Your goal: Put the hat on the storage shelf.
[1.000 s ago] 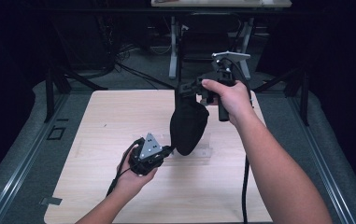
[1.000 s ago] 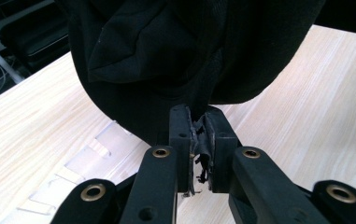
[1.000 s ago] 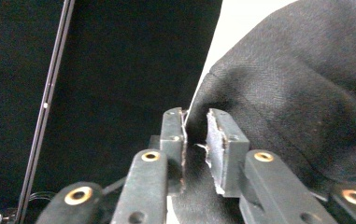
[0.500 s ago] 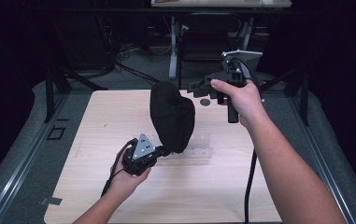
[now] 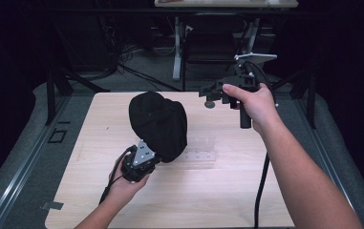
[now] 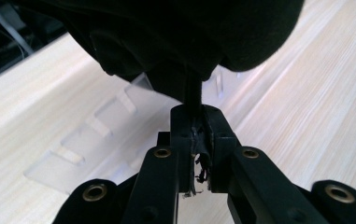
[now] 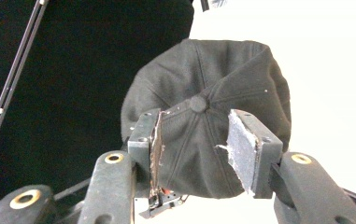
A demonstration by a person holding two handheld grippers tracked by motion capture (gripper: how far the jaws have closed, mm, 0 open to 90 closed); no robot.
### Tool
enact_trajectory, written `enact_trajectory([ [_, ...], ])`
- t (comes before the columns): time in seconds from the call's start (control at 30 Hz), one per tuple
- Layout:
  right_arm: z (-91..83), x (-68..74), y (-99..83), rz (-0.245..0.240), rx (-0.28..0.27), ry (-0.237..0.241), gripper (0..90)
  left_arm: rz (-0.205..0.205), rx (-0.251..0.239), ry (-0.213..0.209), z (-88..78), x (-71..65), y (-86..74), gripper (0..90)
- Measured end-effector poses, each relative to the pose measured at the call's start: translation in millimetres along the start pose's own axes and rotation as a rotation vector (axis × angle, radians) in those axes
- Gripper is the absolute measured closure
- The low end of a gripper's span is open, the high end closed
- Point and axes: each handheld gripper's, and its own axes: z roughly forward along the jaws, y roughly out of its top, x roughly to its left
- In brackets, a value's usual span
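From the high view, your left tool (image 5: 156, 160) is clamped on the lower edge of the black cap (image 5: 159, 124), which stands over the middle of the wooden surface (image 5: 227, 191), just above a clear plastic stand (image 5: 201, 149). Your right tool (image 5: 207, 90) is held off to the far right, apart from the cap, with its jaws spread; they have just been opening and nothing sits between them.

In the left gripper view, the jaws are pinched tight on a thin fold of the cap (image 6: 180, 32), with the plastic stand (image 6: 96, 135) lying on the surface right behind it. Hold that pinch firm, because it alone carries the cap.

In the right gripper view, the cap (image 7: 213, 116) appears between your worn pads (image 7: 241, 144) only because it lies farther off along the line of sight; they press on nothing. To finish well, lower the cap gently onto the stand, crown up, and steady the far side with the free tool before you release.
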Motion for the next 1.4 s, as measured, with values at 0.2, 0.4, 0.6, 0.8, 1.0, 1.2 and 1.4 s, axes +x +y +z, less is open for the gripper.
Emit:
enact_trajectory([
  [0.2, -6.7, -2.8, -1.4, -0.001, -0.016, -0.015, 54.2, -0.024, 0.012, -0.005, 0.0, 3.0, -11.0, 83.6],
  [0.4, -10.3, -3.2, -4.0, -0.018, -0.022, -0.041, 53.9, -0.037, 0.002, -0.005, -0.1, 3.0, -17.5, 82.9],
  [0.6, -13.1, -4.0, -7.4, -0.034, -0.027, -0.074, 53.0, -0.041, -0.004, 0.007, -1.3, 0.6, -18.7, 78.3],
  [0.8, -18.4, -10.6, -13.8, -0.054, -0.038, -0.120, 52.2, -0.104, -0.020, 0.005, -9.9, 7.9, -26.1, 67.4],
  [1.0, -19.8, -20.6, -28.8, -0.099, -0.012, -0.194, 52.6, -0.178, -0.017, -0.021, -19.7, 16.7, -39.8, 56.7],
  [1.2, -22.1, -33.0, -47.3, -0.149, -0.030, -0.279, 52.6, -0.212, 0.001, -0.006, -24.5, 23.0, -54.3, 52.2],
  [1.4, -24.8, -43.5, -71.2, -0.178, -0.039, -0.347, 52.3, -0.257, 0.005, 0.007, -22.4, 32.9, -69.0, 51.0],
])
